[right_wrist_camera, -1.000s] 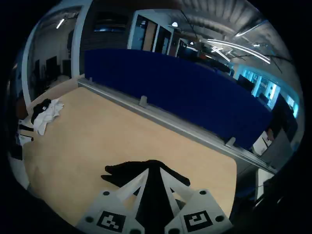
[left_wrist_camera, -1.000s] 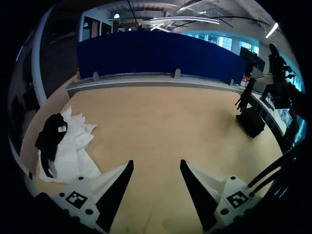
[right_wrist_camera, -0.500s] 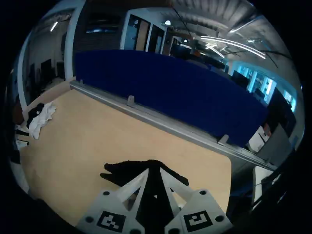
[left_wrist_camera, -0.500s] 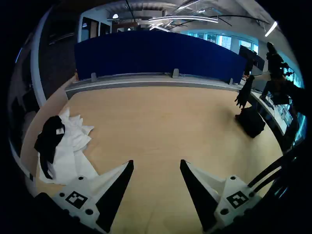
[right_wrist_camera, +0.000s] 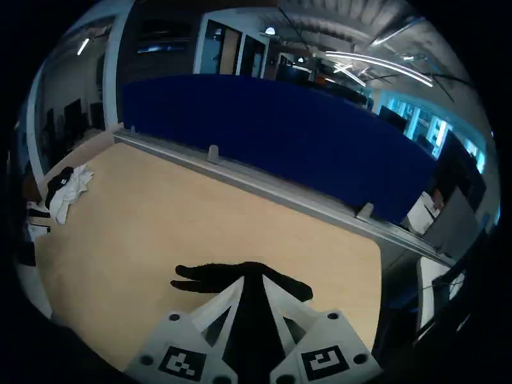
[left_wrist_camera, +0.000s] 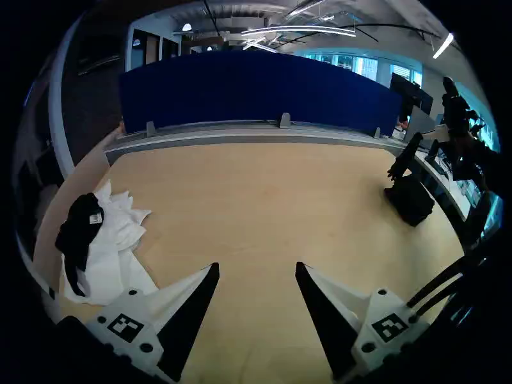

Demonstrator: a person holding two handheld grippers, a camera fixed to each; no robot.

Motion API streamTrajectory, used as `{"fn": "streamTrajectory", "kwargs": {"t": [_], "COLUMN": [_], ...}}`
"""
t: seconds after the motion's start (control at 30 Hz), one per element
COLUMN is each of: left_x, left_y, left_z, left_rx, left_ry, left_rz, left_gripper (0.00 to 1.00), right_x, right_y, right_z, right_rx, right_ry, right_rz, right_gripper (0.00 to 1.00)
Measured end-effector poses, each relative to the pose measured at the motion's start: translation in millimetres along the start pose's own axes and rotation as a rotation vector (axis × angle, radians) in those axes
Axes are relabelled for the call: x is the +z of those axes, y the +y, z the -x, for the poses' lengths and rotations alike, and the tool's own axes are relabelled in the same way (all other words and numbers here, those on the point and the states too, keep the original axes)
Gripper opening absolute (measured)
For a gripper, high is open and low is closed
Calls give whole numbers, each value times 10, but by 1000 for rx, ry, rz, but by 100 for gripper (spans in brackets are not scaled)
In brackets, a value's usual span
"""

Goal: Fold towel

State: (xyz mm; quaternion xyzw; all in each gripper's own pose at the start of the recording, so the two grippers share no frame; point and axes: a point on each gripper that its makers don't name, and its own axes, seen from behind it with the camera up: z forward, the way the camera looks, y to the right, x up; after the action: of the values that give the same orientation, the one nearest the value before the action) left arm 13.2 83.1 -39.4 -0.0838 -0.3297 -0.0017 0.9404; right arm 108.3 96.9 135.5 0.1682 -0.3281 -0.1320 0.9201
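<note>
The left gripper point(left_wrist_camera: 256, 265) is held with its two fingers spread wide apart above a light wooden table point(left_wrist_camera: 269, 192) — nothing is gripped between them. At the table's left edge, as seen in the left gripper view, a crumpled heap of white cloths point(left_wrist_camera: 118, 237) is spread, with a black garment point(left_wrist_camera: 77, 227) draped over its outer side. A long dark blue partition point(left_wrist_camera: 256, 89) is mounted along the far edge of the table.

The right gripper point(right_wrist_camera: 251, 281) is seen with its fingers drawn close together, and a soft black towel point(right_wrist_camera: 205, 276) is pinched between them. The towel is bunched at the fingertips and spreads out to either side just ahead of them, resting on the tabletop near its right end. In the left gripper view the same dark bundle is seen far off to the right — well apart from the white heap, with bare wood lying between the two.
</note>
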Motion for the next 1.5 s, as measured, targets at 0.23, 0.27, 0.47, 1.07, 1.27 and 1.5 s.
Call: {"fn": "streamTrajectory", "kwargs": {"t": [0.23,0.27,0.47,1.07,1.27,1.5], "left_x": [0,0,-2,-94,-98,-94], "left_y": [63,72,106,101,119,146], "left_z": [-61,-67,-77,-96,-97,-107], "left_rx": [10,12,18,22,31,41], "left_ry": [6,7,8,16,15,14], "left_rz": [11,12,17,15,20,22], "left_gripper": [88,88,88,88,88,88], "right_x": [-135,-157,-220,-471,-543,-589], "right_y": [3,6,8,-57,20,116], "right_z": [189,208,270,937,1372,1798], "right_rx": [24,27,37,115,165,243], "right_ry": [-5,-4,-5,-55,-108,-161], "right_rz": [-4,-4,-1,3,42,84], "right_gripper": [5,5,5,5,5,5]}}
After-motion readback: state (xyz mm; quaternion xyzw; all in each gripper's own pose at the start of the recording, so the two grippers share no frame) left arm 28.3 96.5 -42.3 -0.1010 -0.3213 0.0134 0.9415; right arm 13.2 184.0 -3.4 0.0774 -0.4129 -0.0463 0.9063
